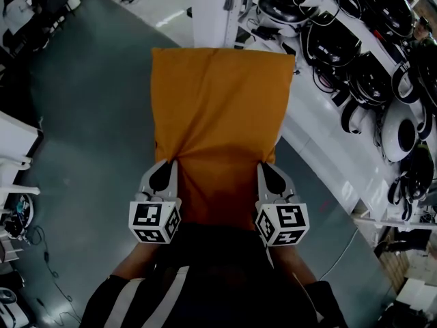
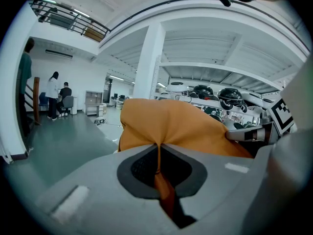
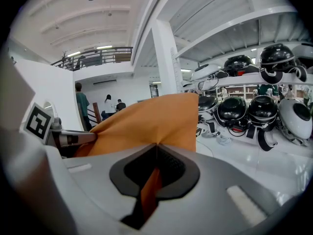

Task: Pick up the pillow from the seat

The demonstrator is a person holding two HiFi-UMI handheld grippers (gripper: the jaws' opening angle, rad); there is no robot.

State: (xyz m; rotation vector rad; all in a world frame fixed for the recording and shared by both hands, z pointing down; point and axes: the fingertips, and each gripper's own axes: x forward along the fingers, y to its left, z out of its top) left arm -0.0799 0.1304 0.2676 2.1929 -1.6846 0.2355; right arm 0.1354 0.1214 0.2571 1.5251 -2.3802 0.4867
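Grey-green workshop floor (image 1: 95, 115) shows beneath the orange fabric pillow (image 1: 220, 108), held aloft between left gripper (image 1: 167, 171) and right gripper (image 1: 268, 172), each pinching a near corner; best to hold both level, clamped firmly.

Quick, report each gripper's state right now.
The left gripper is shut on the pillow.
The right gripper is shut on the pillow too.
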